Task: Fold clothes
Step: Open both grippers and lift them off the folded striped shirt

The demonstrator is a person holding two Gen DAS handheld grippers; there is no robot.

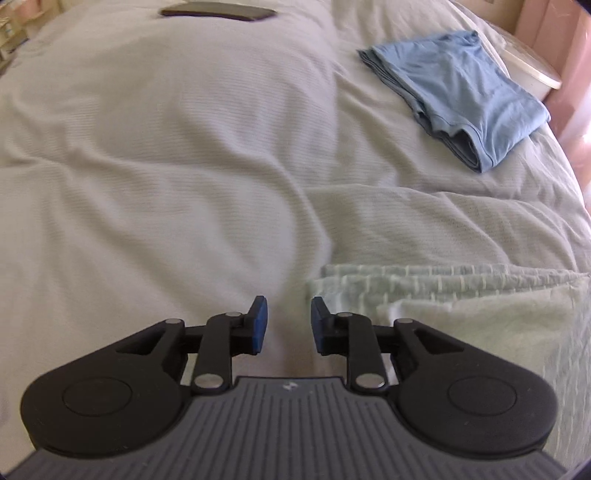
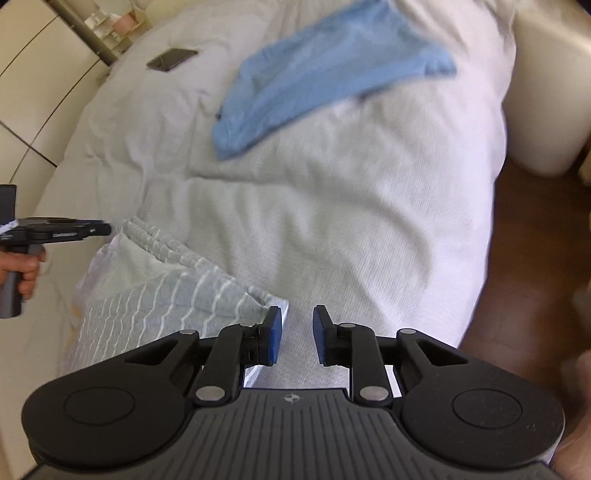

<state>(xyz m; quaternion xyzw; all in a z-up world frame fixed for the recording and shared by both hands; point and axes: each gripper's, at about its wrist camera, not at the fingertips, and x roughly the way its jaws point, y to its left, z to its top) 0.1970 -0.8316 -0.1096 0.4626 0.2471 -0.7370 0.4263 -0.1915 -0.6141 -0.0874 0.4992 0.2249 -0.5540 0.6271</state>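
Note:
A pale green striped garment [image 1: 461, 306] lies bunched on the bed, at the lower right of the left wrist view and the lower left of the right wrist view [image 2: 155, 291]. My left gripper [image 1: 289, 325] is open, just left of the garment's edge, with nothing between its blue pads. My right gripper [image 2: 297, 336] is open too, beside the garment's near corner. The left gripper [image 2: 85, 229] shows from the side in the right wrist view, held by a hand [image 2: 22, 269]. A folded blue garment [image 1: 461, 92] lies farther away on the bed [image 2: 325, 74].
The bed is covered by a wrinkled white duvet [image 1: 166, 166]. A dark flat phone [image 1: 218, 13] rests at its far end [image 2: 171, 59]. A white container [image 1: 532, 70] sits beyond the blue garment. Brown floor [image 2: 535, 240] and a cream rounded piece of furniture [image 2: 550, 92] lie right of the bed.

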